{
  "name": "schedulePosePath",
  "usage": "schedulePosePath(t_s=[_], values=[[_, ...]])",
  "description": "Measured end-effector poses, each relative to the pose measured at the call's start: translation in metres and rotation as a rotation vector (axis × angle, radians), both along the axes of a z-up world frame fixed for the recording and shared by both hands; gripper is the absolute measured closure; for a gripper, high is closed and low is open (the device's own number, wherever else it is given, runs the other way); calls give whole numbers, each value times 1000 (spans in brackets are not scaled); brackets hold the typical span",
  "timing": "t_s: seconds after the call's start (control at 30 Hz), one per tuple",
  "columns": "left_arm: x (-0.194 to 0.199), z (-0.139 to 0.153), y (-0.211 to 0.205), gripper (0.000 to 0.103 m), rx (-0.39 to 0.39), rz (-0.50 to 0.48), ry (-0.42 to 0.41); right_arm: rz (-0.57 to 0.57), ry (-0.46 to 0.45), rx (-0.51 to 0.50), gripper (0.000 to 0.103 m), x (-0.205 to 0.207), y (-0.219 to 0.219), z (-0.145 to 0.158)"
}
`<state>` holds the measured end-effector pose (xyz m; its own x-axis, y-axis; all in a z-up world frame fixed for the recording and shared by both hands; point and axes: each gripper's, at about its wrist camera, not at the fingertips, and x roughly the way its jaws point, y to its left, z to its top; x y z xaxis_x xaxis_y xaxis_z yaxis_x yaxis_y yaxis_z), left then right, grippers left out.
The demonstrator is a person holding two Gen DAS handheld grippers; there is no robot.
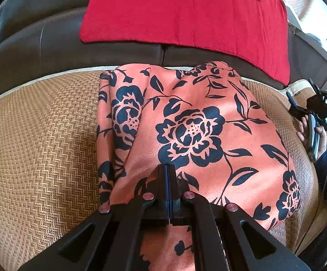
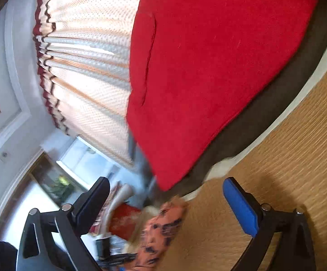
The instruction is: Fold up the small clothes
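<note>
Nearest, in the left wrist view: left gripper (image 1: 168,169) angled down onto the flowered cloth (image 1: 197,124), fingers (image 1: 162,180) clenched tight together, tips resting on the fabric near its close edge. Cannot tell whether a pinch of cloth sits between them or only under them. Either way, seemingly placed to anchor this end so the fabric cannot slide during a fold.

Just beyond: the cloth itself, orange with dark flowers, spread lengthwise away from the tips over the woven mat (image 1: 39,135), a long loose ridge down its left side, its far end bunched against the dark sofa back (image 1: 39,45). Not yet flat, by the look of it.

Off to the right, apart from the cloth's edge: right gripper (image 2: 165,181) in a hand (image 1: 303,131), fingers (image 2: 242,207) spread wide and released, nothing between them, only the cloth's corner (image 2: 161,230) showing low in its blurred view. Probably free for a fresh hold on a far corner or edge.

Farther: red blanket (image 1: 186,11) draped over the sofa back, well clear of the folding. Farthest: pale curtain (image 2: 84,67) by the window.
</note>
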<state>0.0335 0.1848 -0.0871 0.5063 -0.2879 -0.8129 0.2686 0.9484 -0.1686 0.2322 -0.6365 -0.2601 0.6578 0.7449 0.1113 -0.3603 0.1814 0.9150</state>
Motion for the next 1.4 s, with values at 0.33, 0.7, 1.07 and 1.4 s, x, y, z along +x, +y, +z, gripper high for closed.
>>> schedulePosePath(t_s=[0.33,0.7,1.07,1.4], values=[[-7,7,8,100,3,-5,-19,-151,187,-393,0,1,-22,43],[-24,26,2,62,67,42,-60,484,168,-420,0,-49,237,126],[-35,24,20,61,108,115,-67,356,408,-490,0,-48,218,75],[-20,6,28,57,64,135,-2,445,503,-509,0,-33,265,41]])
